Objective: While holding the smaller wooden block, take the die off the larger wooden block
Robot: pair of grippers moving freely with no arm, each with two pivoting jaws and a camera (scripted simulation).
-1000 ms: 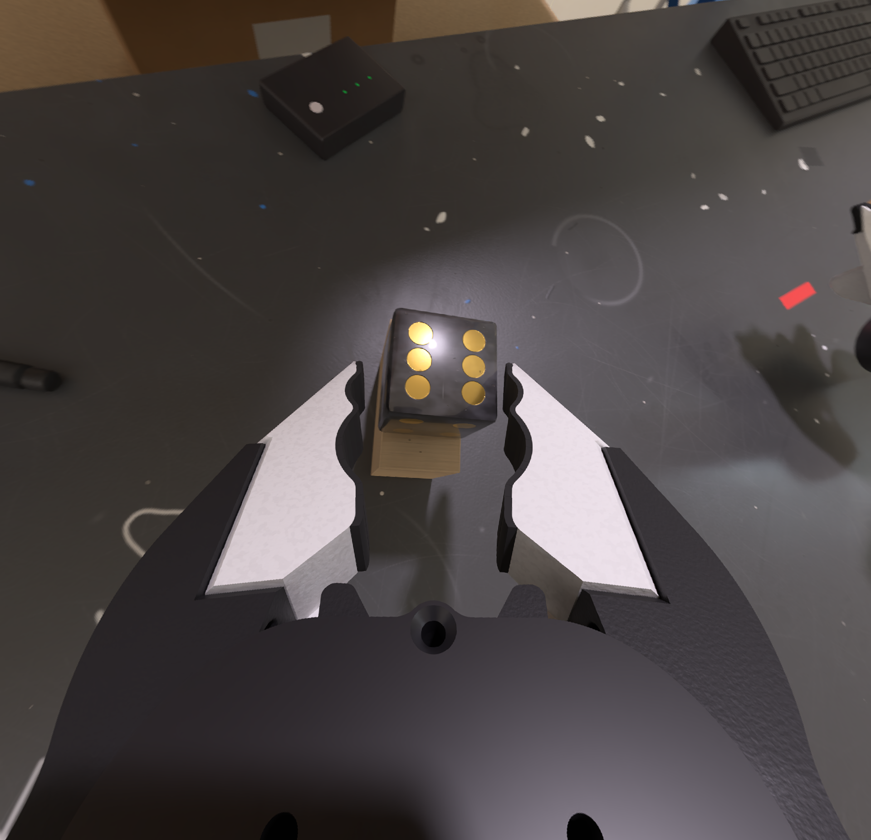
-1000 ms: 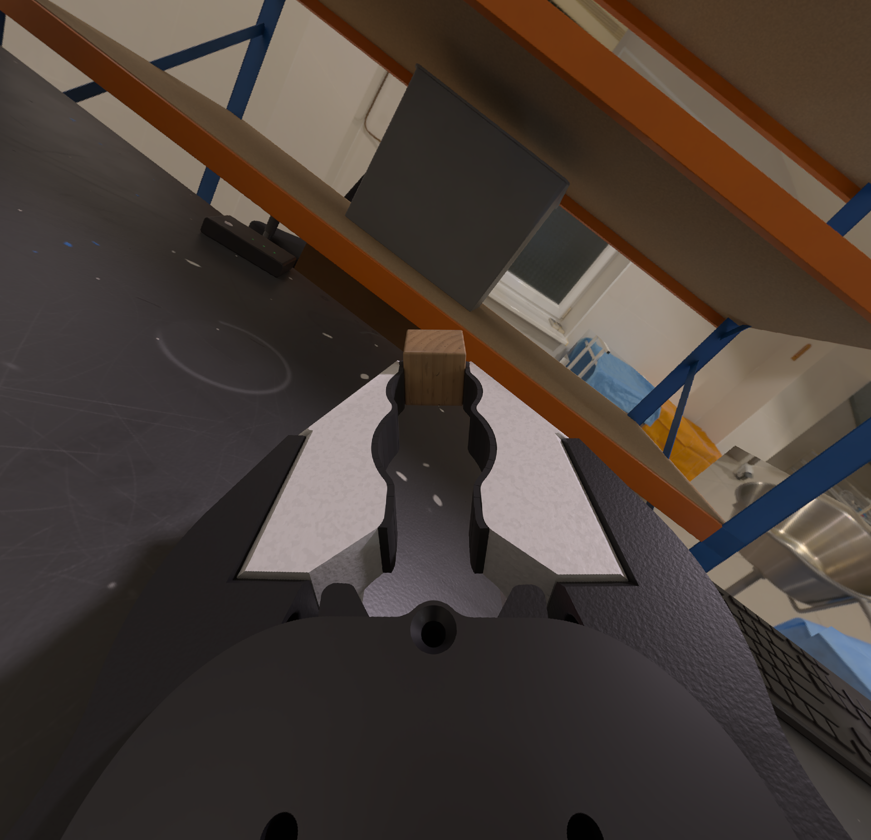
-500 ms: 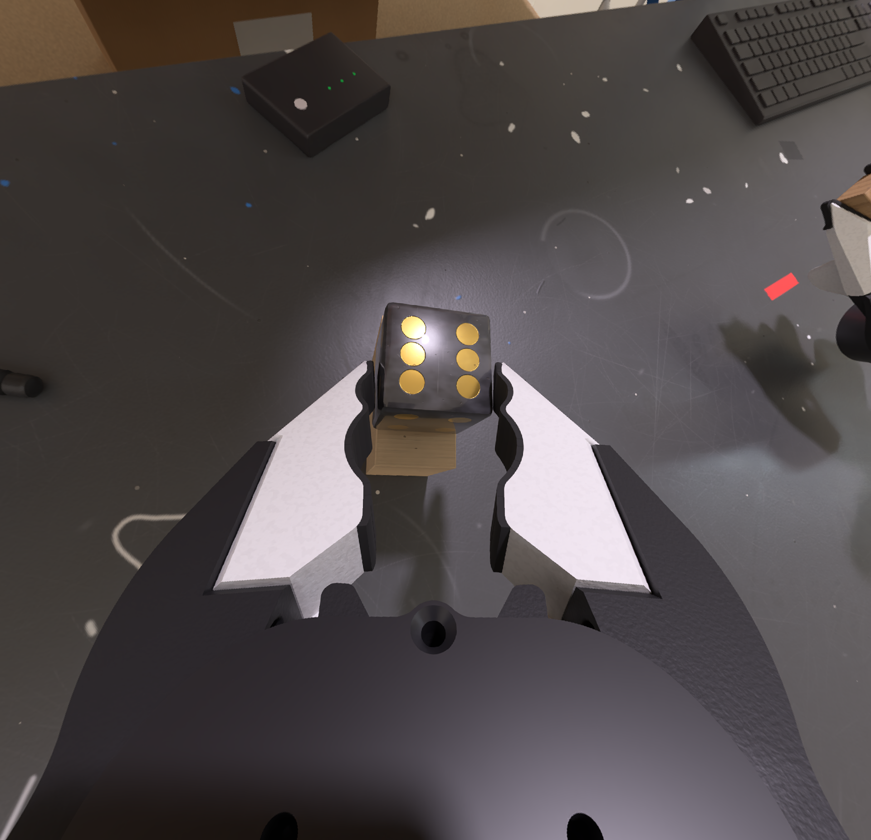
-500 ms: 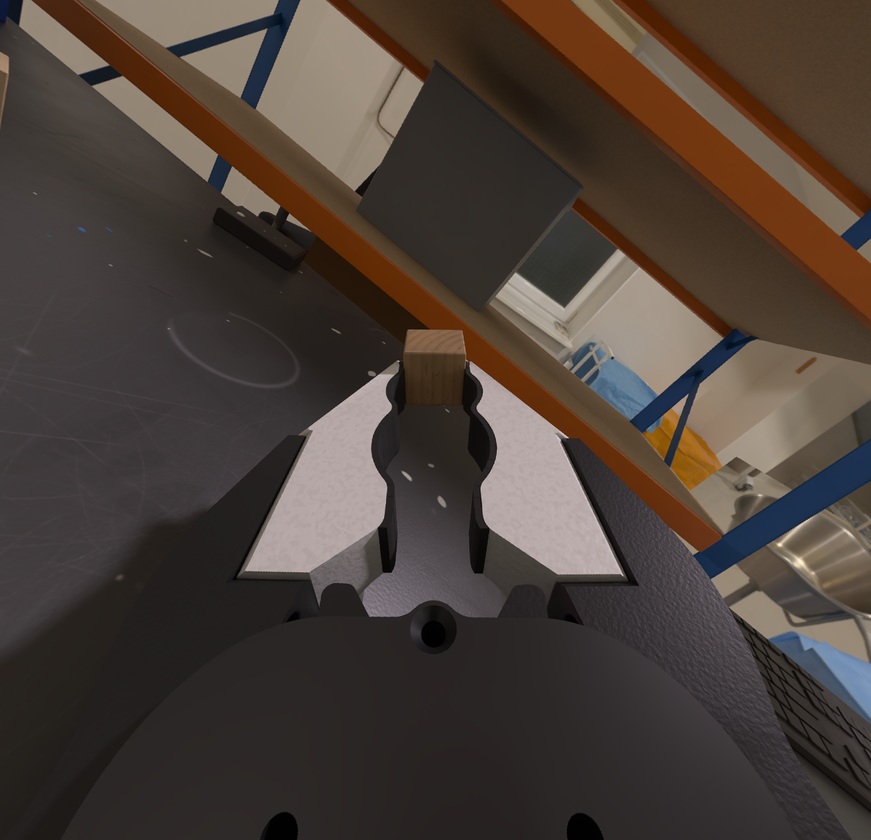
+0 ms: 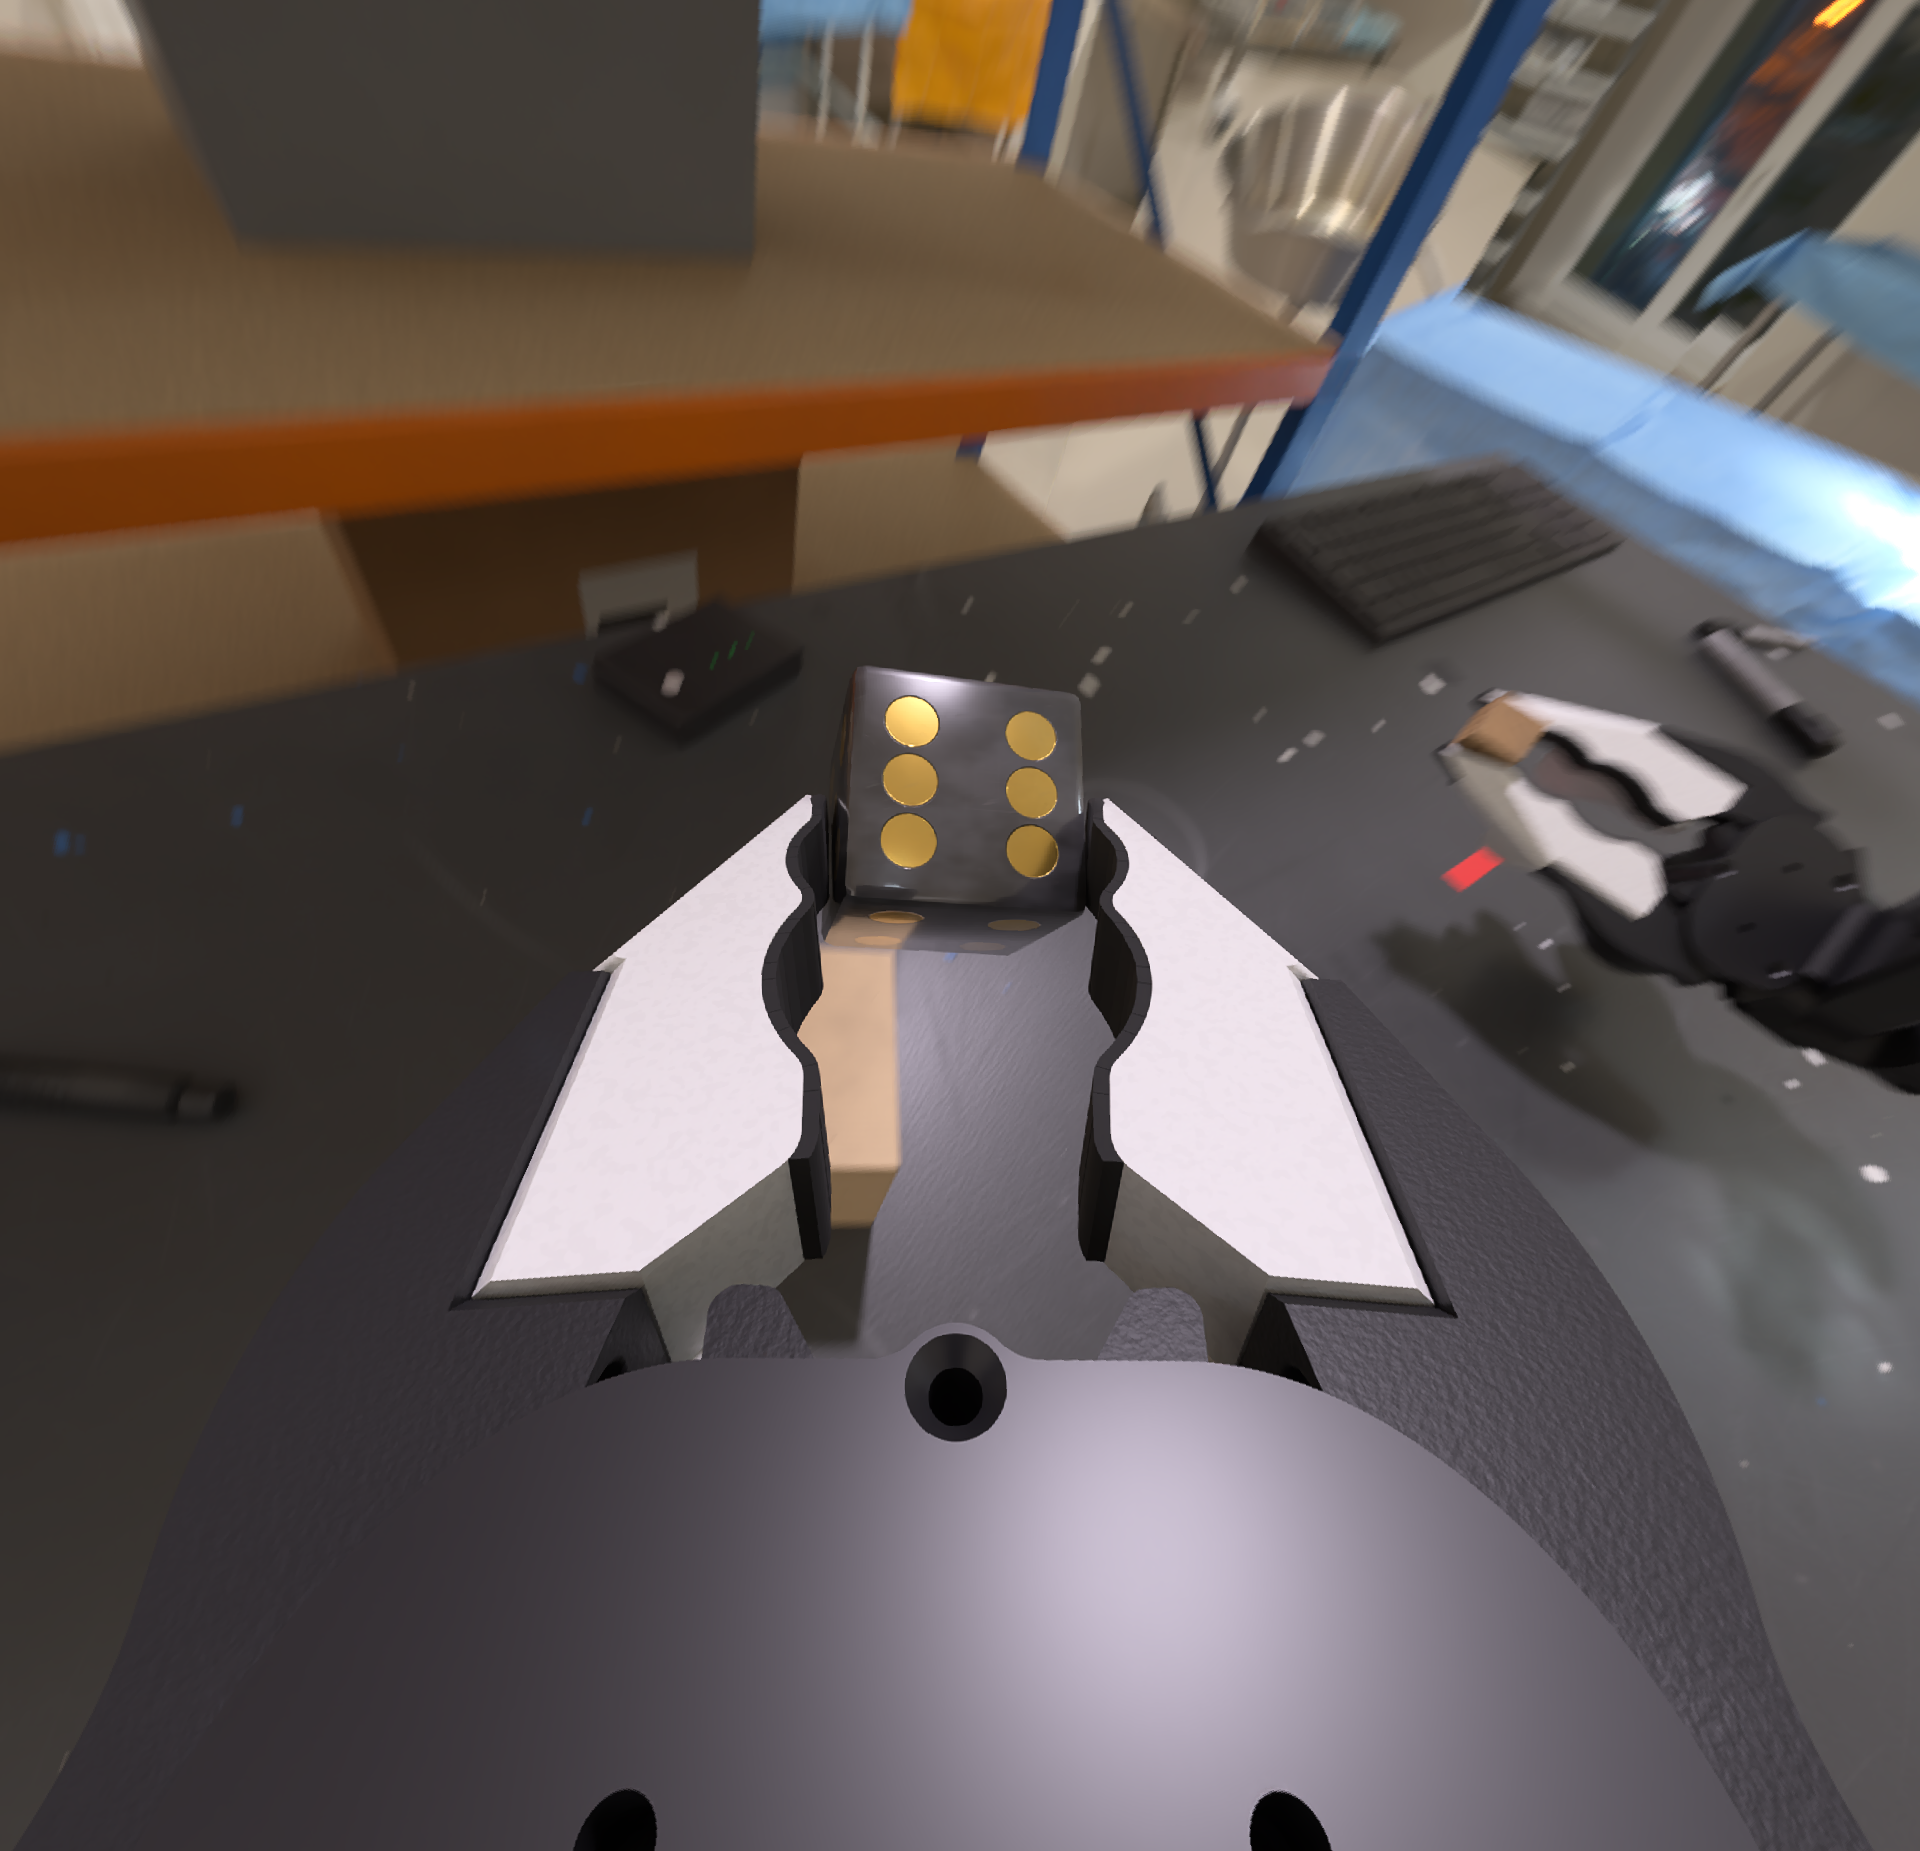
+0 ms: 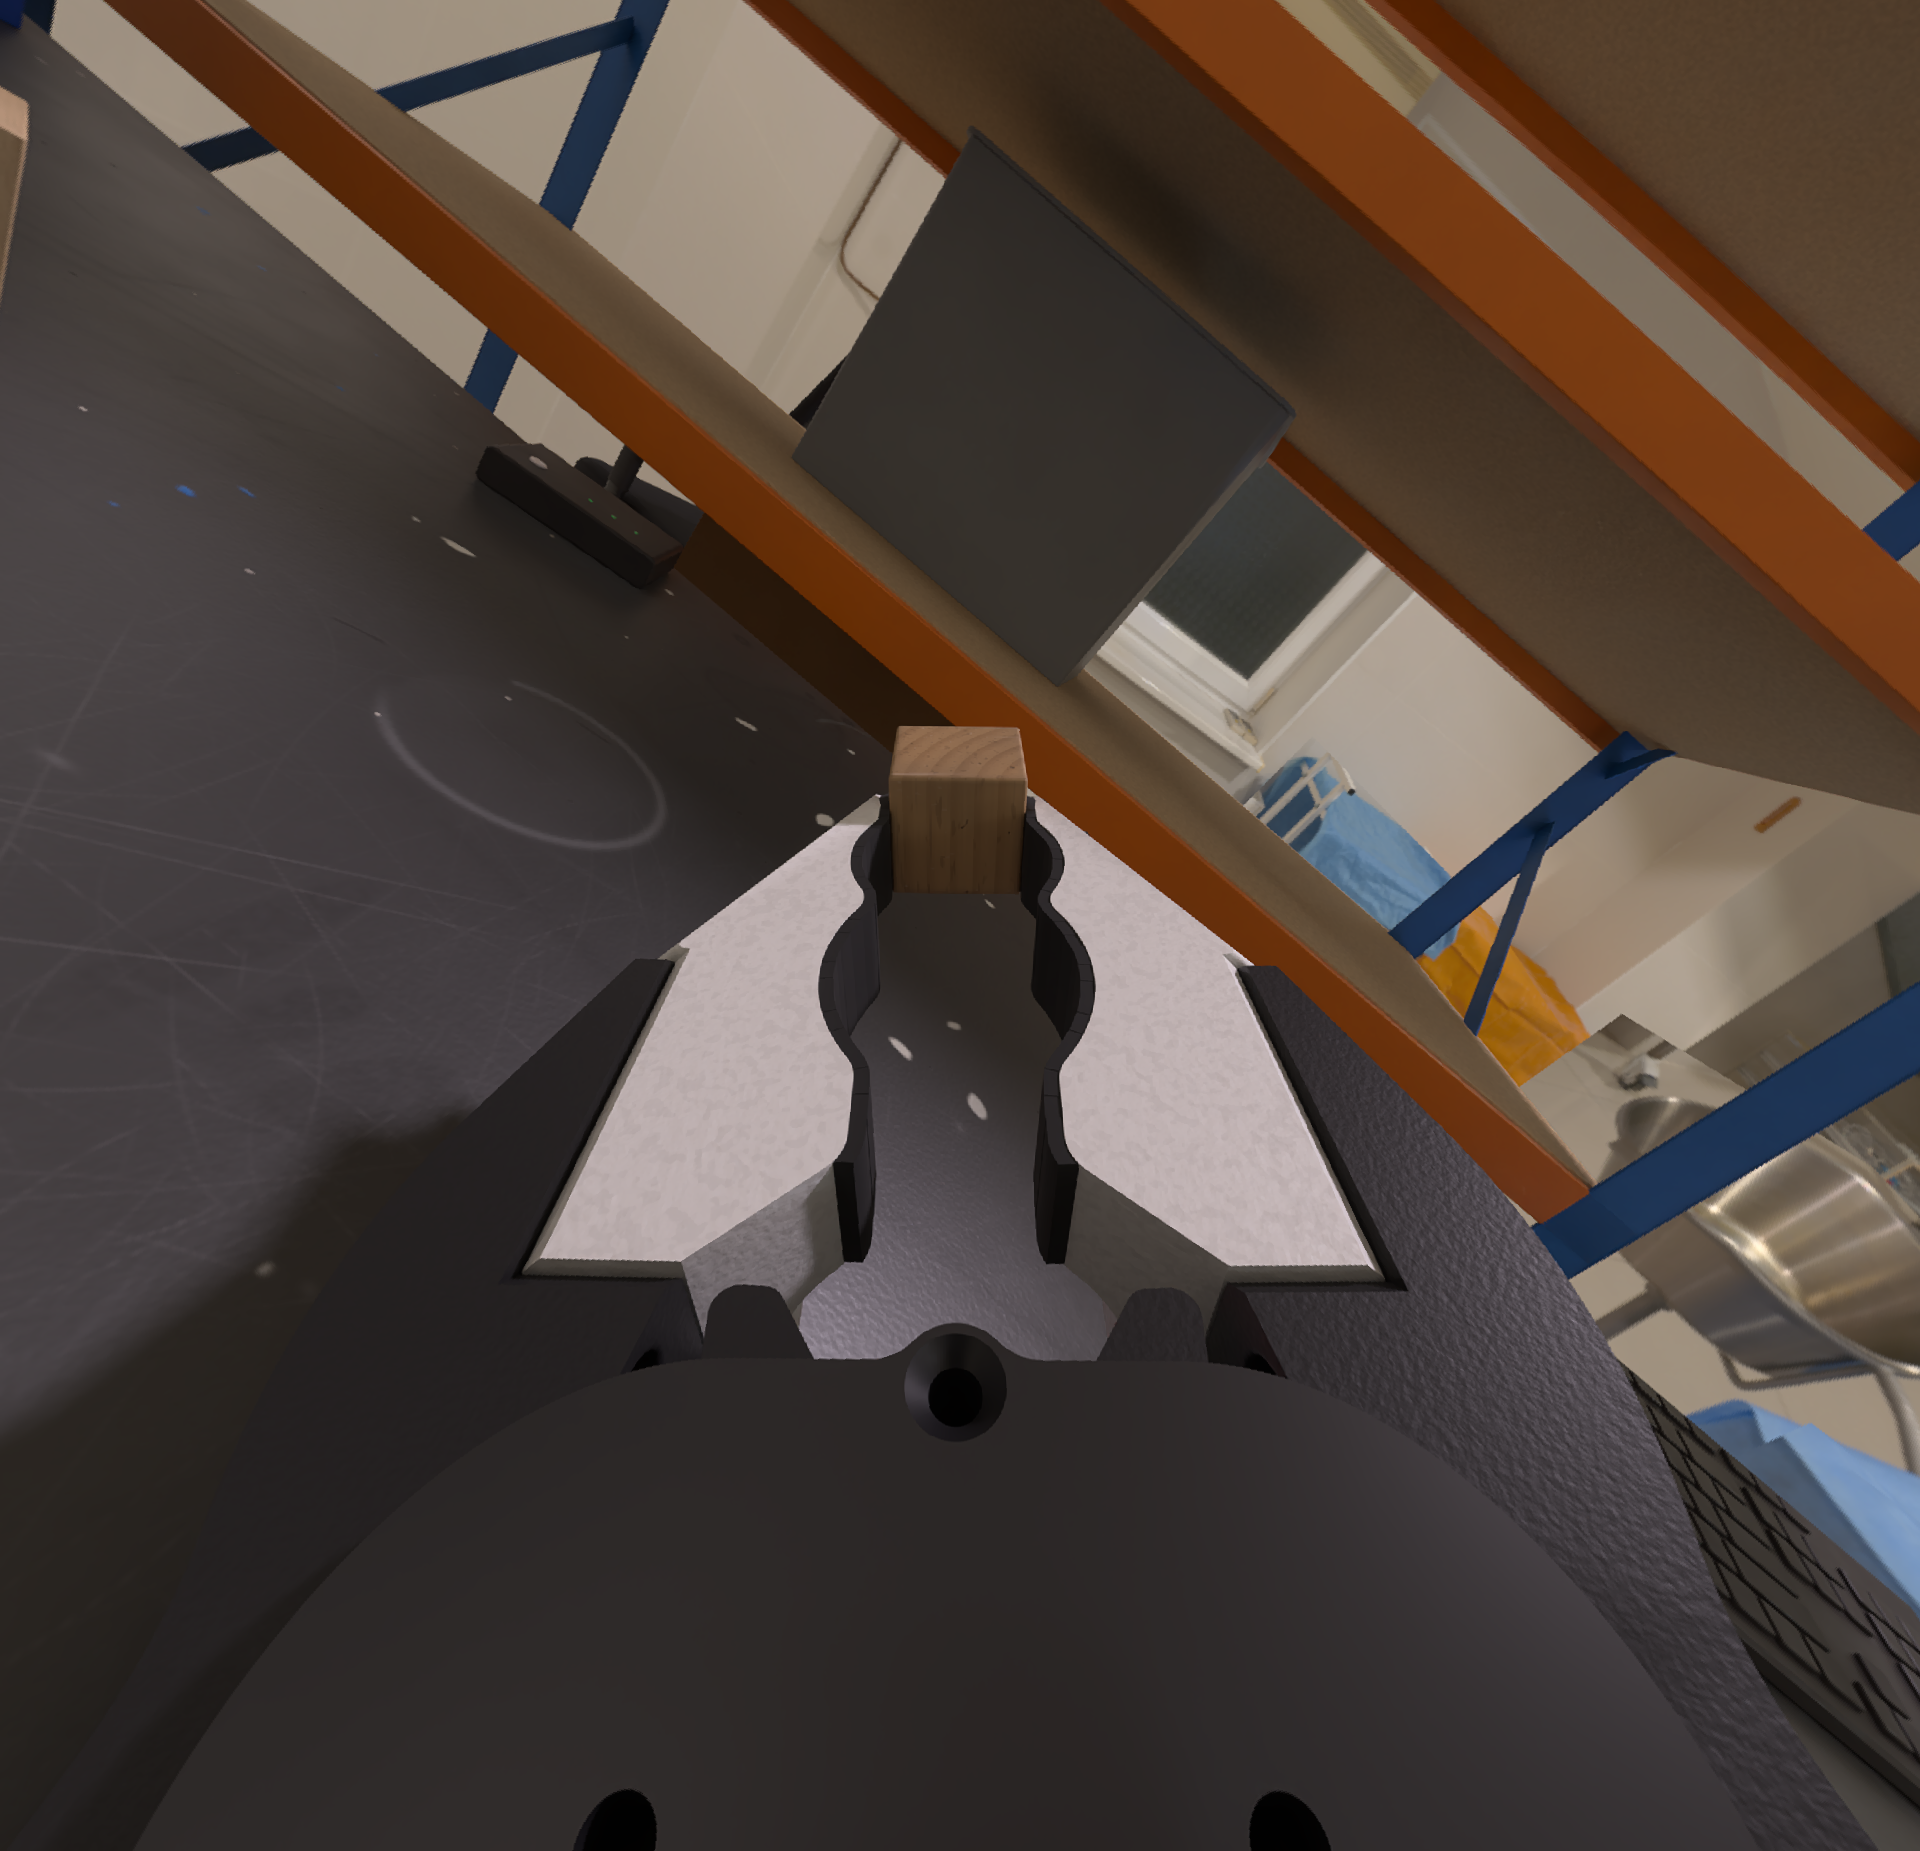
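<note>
obstacles: black box point(image 5: 694, 667) far-left, keyboard point(image 5: 1429, 546) far-right | free: bare table point(image 5: 312, 918) left of die point(image 5: 961, 793)

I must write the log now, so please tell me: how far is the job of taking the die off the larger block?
Done: the right tongs are shut on the smaller wooden block. In hand: the left tongs are shut on the die, and the larger wooden block shows lower down, apparently clear of it. Left: carrying the die away and putting it down.
</note>
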